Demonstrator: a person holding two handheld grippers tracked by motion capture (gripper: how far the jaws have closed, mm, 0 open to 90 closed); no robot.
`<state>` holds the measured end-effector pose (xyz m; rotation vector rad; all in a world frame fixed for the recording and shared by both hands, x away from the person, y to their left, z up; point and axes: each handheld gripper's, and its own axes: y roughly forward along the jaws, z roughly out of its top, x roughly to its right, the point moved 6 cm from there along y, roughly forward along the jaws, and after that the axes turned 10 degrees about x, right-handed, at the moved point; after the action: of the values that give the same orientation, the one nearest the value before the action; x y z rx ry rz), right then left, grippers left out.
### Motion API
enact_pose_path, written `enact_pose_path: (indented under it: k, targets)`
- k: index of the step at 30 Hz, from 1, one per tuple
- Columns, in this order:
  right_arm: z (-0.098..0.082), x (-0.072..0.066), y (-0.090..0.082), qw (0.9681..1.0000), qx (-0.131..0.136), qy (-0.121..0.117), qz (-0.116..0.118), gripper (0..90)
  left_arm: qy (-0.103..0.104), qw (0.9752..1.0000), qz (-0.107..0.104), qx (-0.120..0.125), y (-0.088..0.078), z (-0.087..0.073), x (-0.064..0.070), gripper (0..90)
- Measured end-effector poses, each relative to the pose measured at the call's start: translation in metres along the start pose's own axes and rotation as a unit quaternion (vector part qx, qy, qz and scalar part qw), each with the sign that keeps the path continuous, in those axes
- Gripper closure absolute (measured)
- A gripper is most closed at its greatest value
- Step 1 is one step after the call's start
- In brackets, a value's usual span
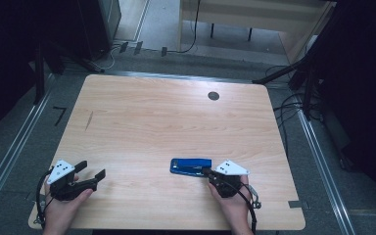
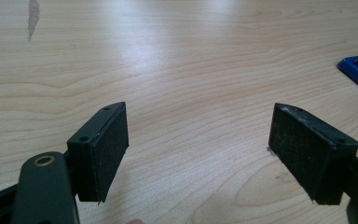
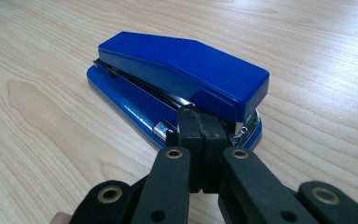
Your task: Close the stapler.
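Pale wooden table [image 1: 142, 122] carries a blue stapler [image 1: 191, 166] near its front edge, right of centre. At its rear end the right gripper [image 3: 200, 135] has its jaws pressed together, empty; the left gripper [image 2: 198, 149] rests wide open, well apart. Likely rigid, fairly heavy, glossy and slippery: best grasped across its narrow flanks mid-body.

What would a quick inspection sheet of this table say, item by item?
Surface: light wooden table, one dark streak and a round dark grommet.
Job's things: glossy blue metal stapler, lying flat near the front edge.
Clutter: nothing seen.
Grippers: left gripper open over bare wood; right gripper shut, its tips at the stapler's rear end.
Cables: black cable trailing from the right gripper; more on the floor.
Surroundings: grey floor, metal rails, dark curtains.
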<state>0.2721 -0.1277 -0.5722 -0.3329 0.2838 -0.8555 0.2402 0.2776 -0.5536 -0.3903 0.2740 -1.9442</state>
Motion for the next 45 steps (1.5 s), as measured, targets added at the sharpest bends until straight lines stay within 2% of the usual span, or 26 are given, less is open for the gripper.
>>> enact_pose_path:
  k: [9, 10, 12, 16, 19, 24, 30, 37, 45]
  targets:
    - [0.000, 0.000, -0.001, 1.0000, -0.002, -0.002, -0.002, 90.0, 0.002, 1.0000, 0.000, -0.001, 0.001, 0.000, 0.000, 20.9]
    - [0.001, -0.001, -0.002, 1.0000, 0.001, 0.005, 0.003, 83.1, 0.002, 1.0000, 0.000, -0.001, 0.001, 0.000, 0.000, 20.8]
    - [0.002, -0.005, -0.004, 0.9997, 0.000, 0.012, 0.023, 76.5, 0.002, 1.0000, -0.001, -0.001, 0.001, 0.000, 0.000, 20.8]
    - [0.006, -0.012, -0.012, 0.9988, 0.005, 0.007, 0.049, 65.7, 0.002, 1.0000, -0.002, -0.002, 0.001, 0.000, 0.000, 20.8]
    - [0.010, -0.012, -0.019, 0.9990, 0.013, 0.002, 0.043, 57.0, 0.004, 1.0000, -0.002, -0.002, 0.001, 0.000, 0.000, 20.8]
    - [0.014, -0.002, -0.032, 0.9986, 0.032, 0.022, 0.037, 38.6, 0.006, 1.0000, -0.002, -0.004, 0.001, 0.000, 0.000, 21.0]
    - [0.015, 0.013, -0.041, 0.9981, 0.043, 0.038, 0.021, 23.3, 0.006, 1.0000, -0.001, -0.005, 0.002, -0.001, 0.000, 21.0]
    - [0.010, 0.031, -0.053, 0.9976, 0.035, 0.059, 0.015, 18.4, 0.007, 1.0000, 0.000, -0.005, 0.002, -0.001, 0.000, 21.0]
    - [0.007, 0.052, -0.071, 0.9967, 0.049, 0.065, 0.001, 16.9, 0.007, 1.0000, 0.001, -0.005, 0.002, -0.001, 0.000, 20.9]
